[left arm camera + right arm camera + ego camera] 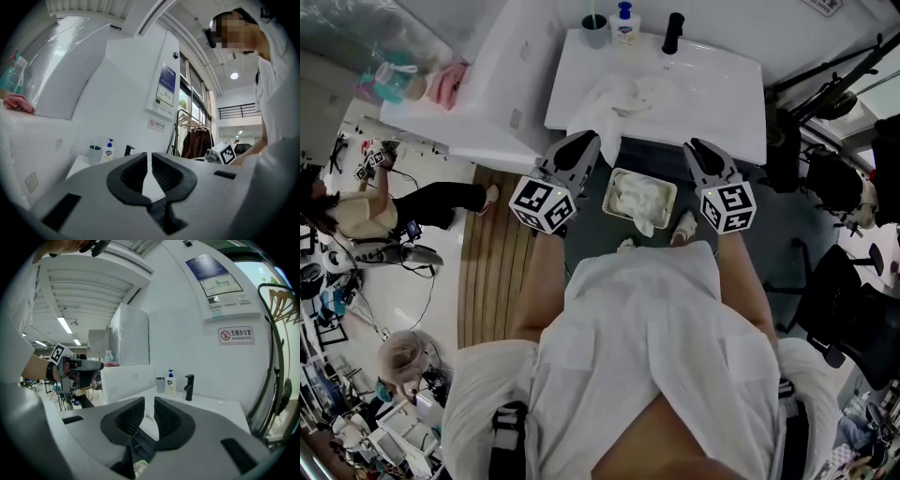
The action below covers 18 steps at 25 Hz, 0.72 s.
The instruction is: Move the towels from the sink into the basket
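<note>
The head view alone shows the task's things. One white towel (609,105) lies in the sink (712,84) and hangs over its front edge. The basket (610,192) stands on the floor just below that edge, with another white towel (639,199) in it. The left tool (584,142) and the right tool (698,148) are held level on either side of the basket, their tips near the sink's front. Neither touches a towel. Each tool's own view shows its jaws unclenched by only a thin slit, with nothing between them.

The left tool's view shows a clothes rack (187,123) with a dark garment (197,142), which the head view does not show, and the right tool's marker cube (225,152). The right tool's view looks across the sink to the tap (189,386), the soap bottle (170,383) and the cup (160,384).

A wall sign (236,335) in the right tool's view carries a crossed-out cigarette and the words "NO SMOKING OFFICE" under a line of Chinese characters. The panel (216,275) above it has print too small to read. The soap bottle's blue label is also too small to read.
</note>
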Each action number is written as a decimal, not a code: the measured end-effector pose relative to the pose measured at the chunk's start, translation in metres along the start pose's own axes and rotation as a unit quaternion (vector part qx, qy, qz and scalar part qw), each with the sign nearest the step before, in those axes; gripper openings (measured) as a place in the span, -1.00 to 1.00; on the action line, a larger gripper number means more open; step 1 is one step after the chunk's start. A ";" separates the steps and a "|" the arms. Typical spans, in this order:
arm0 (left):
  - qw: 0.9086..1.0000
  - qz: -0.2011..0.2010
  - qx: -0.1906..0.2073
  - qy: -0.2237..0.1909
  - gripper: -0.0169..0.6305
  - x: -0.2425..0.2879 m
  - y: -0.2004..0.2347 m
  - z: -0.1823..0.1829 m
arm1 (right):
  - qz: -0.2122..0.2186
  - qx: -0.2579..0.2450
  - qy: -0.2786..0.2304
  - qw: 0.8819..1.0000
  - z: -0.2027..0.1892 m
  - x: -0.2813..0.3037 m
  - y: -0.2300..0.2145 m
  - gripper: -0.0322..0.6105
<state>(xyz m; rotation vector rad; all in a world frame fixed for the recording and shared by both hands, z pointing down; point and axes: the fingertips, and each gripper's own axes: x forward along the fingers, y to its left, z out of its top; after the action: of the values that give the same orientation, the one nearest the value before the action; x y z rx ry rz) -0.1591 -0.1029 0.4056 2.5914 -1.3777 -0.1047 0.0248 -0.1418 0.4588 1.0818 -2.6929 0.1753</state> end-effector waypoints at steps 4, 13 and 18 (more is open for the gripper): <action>1.000 0.001 0.002 -0.004 -0.84 -0.003 0.000 0.004 | -0.002 -0.001 -0.004 1.000 0.005 -0.005 0.003 -0.65; 1.000 0.006 0.009 -0.012 -0.84 -0.011 -0.002 0.013 | -0.008 -0.004 -0.013 1.000 0.011 -0.018 0.003 -0.65; 1.000 0.010 0.009 -0.016 -0.84 -0.016 -0.001 0.015 | -0.010 -0.009 -0.015 1.000 0.015 -0.020 0.004 -0.65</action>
<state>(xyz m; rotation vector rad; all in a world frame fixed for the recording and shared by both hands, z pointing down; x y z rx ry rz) -0.1701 -0.0911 0.3899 2.6014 -1.4230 -0.1323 0.0332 -0.1287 0.4390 1.1151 -2.7045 0.1324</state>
